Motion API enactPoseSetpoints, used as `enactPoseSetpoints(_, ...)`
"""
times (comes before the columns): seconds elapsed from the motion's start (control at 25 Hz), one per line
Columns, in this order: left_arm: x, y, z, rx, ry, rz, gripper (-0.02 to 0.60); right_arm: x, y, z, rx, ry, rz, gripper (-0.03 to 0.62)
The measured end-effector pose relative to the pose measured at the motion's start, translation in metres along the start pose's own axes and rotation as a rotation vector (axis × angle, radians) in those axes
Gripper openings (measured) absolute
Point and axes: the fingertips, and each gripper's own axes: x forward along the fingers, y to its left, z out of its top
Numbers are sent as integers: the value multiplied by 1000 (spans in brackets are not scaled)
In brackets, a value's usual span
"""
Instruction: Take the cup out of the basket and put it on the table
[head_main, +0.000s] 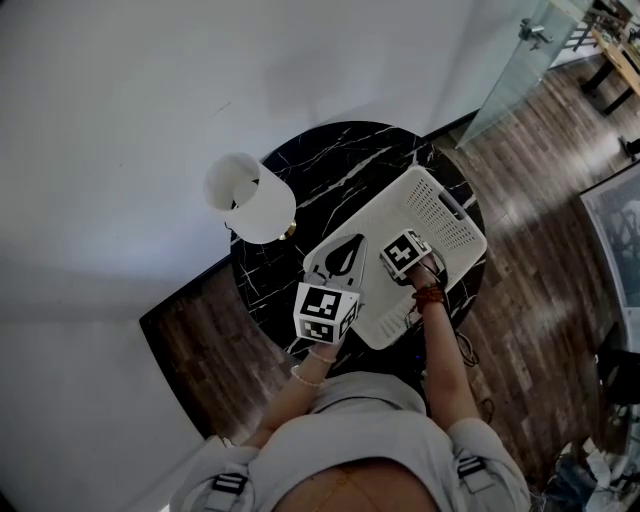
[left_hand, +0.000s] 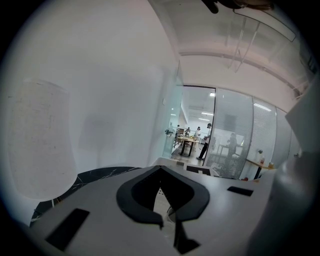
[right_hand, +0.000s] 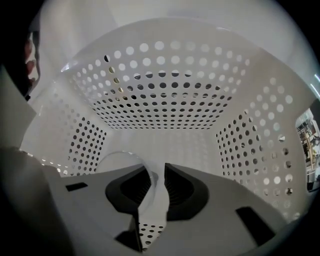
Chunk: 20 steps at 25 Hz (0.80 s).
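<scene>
A white perforated basket (head_main: 452, 212) stands on the round black marble table (head_main: 330, 160). My right gripper (head_main: 403, 252) reaches down into the basket. In the right gripper view the basket walls (right_hand: 165, 100) fill the frame. There a clear cup (right_hand: 117, 159) lies on its side on the floor at the left, and my right gripper (right_hand: 156, 175) is shut on the cup's thin wall. My left gripper (head_main: 355, 242) hovers over the basket's near-left corner, shut and empty. Its tips (left_hand: 160, 170) meet in a point. The cup cannot be made out in the head view.
A white lamp shade (head_main: 252, 197) stands at the table's left edge, and it also looms at the left of the left gripper view (left_hand: 40, 140). A white wall lies beyond the table. Dark wood floor (head_main: 540, 200) surrounds it. Far off is a glass-walled office with people (left_hand: 200, 137).
</scene>
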Motion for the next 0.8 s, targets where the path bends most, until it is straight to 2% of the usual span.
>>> enactPoseSetpoints(0.12, 1, -1, 0, 2, 0, -1, -5, 0, -1, -4, 8, 25, -6, 64)
enactPoseSetpoints(0.28, 1, -2, -1, 4, 2, -3, -5, 0, 3, 0, -4, 9, 5, 58)
enactPoseSetpoints(0.56, -3, -5, 0, 0, 5, -5, -5, -5, -1, 2, -20, -13, -43, 31)
enactPoseSetpoints(0.8, -7, -1, -2, -11, 2, 4, -5, -6, 5, 8, -13, -49, -23, 31)
